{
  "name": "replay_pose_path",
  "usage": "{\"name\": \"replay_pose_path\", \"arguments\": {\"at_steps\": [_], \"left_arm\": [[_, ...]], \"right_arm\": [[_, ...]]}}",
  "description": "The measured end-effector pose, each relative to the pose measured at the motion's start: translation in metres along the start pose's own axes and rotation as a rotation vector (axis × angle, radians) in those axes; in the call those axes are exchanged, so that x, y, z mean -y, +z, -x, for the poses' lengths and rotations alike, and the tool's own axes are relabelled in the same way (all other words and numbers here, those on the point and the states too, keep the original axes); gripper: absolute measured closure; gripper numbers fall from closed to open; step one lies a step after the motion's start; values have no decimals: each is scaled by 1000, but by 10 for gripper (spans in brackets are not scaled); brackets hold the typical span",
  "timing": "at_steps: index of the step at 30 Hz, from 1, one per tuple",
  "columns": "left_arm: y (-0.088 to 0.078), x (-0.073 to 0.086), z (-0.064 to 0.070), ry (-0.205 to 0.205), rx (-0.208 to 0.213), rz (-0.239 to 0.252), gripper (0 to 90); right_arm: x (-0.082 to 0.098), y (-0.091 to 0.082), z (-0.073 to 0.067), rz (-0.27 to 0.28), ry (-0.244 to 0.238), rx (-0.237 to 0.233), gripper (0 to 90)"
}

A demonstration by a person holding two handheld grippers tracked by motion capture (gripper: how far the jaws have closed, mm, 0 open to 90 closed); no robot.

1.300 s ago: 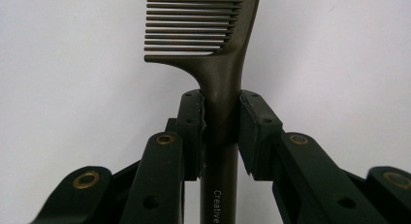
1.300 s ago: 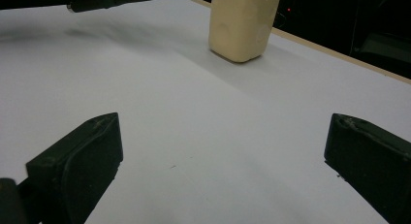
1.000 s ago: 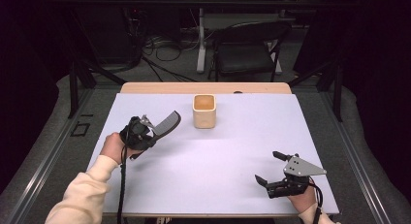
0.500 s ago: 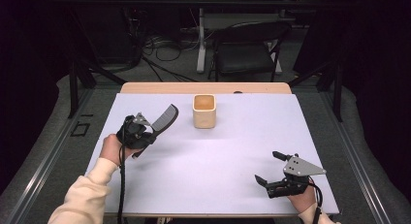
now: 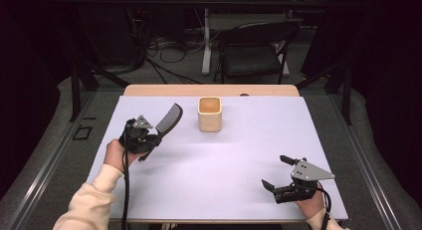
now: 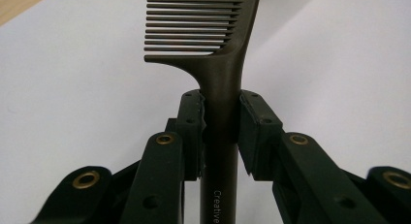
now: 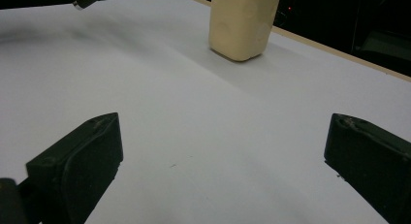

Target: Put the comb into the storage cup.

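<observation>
Two tools share the work: the left tool (image 5: 149,135) clamps the comb (image 6: 220,78), best tipped handle-first into the cup (image 5: 209,114), while the right tool (image 5: 281,172) gapes idle.

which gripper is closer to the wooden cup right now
The left. The left gripper, holding a comb, sits just left of the wooden cup and slightly nearer the person. The right gripper rests open at the table's near right corner, much farther away.

Overhead light falls bright and even on the white table (image 5: 224,160), while the room along the top of the frame sinks into darkness. Shadows stay soft (faint grey smudges). The jaws at the bottom of both gripper views blur.
</observation>
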State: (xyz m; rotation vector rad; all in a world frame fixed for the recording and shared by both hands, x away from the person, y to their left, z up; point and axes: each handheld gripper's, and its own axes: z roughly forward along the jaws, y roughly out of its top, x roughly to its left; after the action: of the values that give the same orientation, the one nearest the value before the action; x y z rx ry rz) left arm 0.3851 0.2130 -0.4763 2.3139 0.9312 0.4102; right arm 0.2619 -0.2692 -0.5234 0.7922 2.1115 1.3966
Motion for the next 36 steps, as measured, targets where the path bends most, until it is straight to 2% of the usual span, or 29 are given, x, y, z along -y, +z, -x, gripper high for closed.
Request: {"name": "replay_pose_path", "arguments": {"at_steps": [14,24,28,36], "left_arm": [[1,-1,4,-21,-6,79,725],[1,-3,15,-16,0,193,725],[4,-5,16,-26,4,221,725],[10,-3,13,-34,11,239,725]], "right_arm": [[0,0,0,0,4,-4,0],[0,1,1,-3,7,-5,0],[0,1,1,-3,7,-1,0],[0,1,1,-7,6,-4,0]]}}
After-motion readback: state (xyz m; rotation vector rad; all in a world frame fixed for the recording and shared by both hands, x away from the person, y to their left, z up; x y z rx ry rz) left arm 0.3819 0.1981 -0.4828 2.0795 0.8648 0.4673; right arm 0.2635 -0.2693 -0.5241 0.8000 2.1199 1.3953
